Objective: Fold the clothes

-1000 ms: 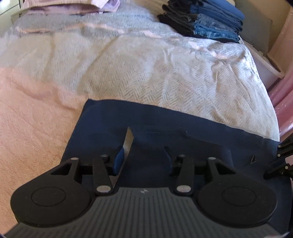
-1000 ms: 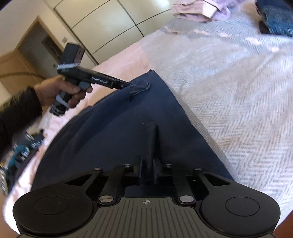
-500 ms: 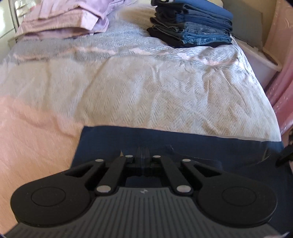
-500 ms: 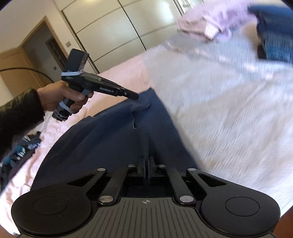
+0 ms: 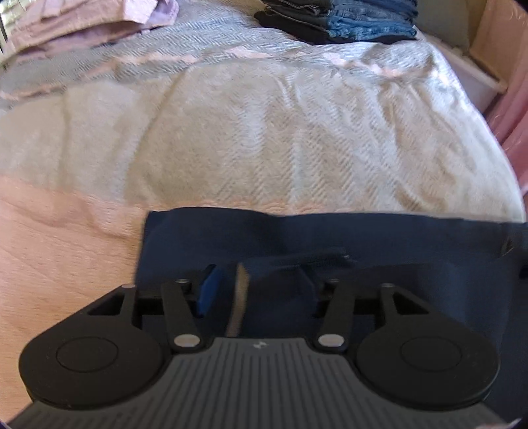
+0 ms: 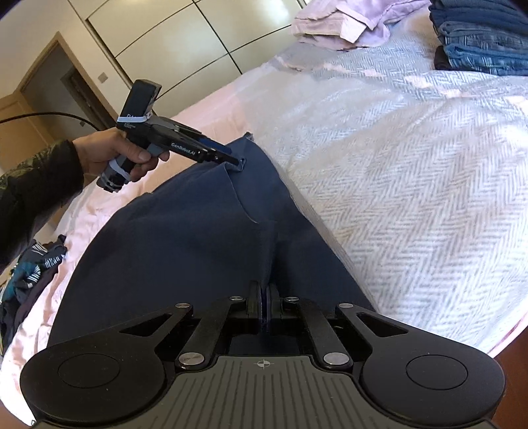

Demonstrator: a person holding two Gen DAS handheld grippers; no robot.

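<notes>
The right gripper (image 6: 264, 305) is clenched on a ridge of the navy garment (image 6: 184, 244). Beyond it, the left gripper (image 5: 260, 283), jaws just opening, is parted around the garment's corner fold, pads apart from it.

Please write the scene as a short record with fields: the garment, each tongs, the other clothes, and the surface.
garment: navy cloth, spread on the bed
left tongs: jaws apart, just been opening; a fold of the navy cloth between them
right tongs: shut on the navy cloth edge
other clothes: folded jeans stack, lilac pile, small dark heap
surface: herringbone bedspread
</notes>
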